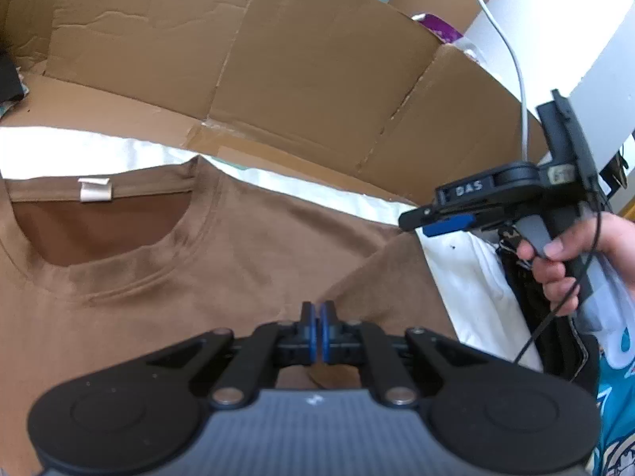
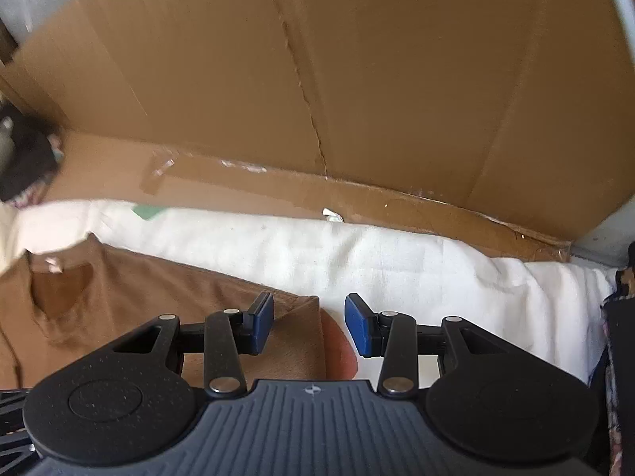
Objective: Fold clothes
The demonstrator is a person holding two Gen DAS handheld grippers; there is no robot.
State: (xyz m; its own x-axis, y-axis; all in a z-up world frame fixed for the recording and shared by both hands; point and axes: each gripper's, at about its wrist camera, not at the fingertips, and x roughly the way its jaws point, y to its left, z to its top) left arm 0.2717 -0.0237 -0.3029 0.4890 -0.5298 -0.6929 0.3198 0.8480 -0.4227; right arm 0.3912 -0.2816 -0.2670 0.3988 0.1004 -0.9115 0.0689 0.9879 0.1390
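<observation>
A brown T-shirt (image 1: 222,261) lies flat on a white sheet (image 1: 456,269). Its collar, with a white label (image 1: 94,189), sits at the left. My left gripper (image 1: 317,333) is shut over the shirt's chest, and a raised fold of brown cloth (image 1: 381,277) runs up to its tips, so it seems pinched there. A hand (image 1: 563,265) holds my right gripper (image 1: 420,220) at the shirt's right edge. In the right wrist view, the right gripper (image 2: 309,323) is open above the brown T-shirt's (image 2: 158,297) folded sleeve edge, with nothing between its pads.
A tall cardboard wall (image 1: 301,63) stands just behind the sheet (image 2: 397,261). A white cable (image 1: 512,55) hangs at the right. Dark items and a blue printed cloth (image 1: 611,404) lie past the sheet's right edge. More dark clutter (image 2: 24,158) sits at the far left.
</observation>
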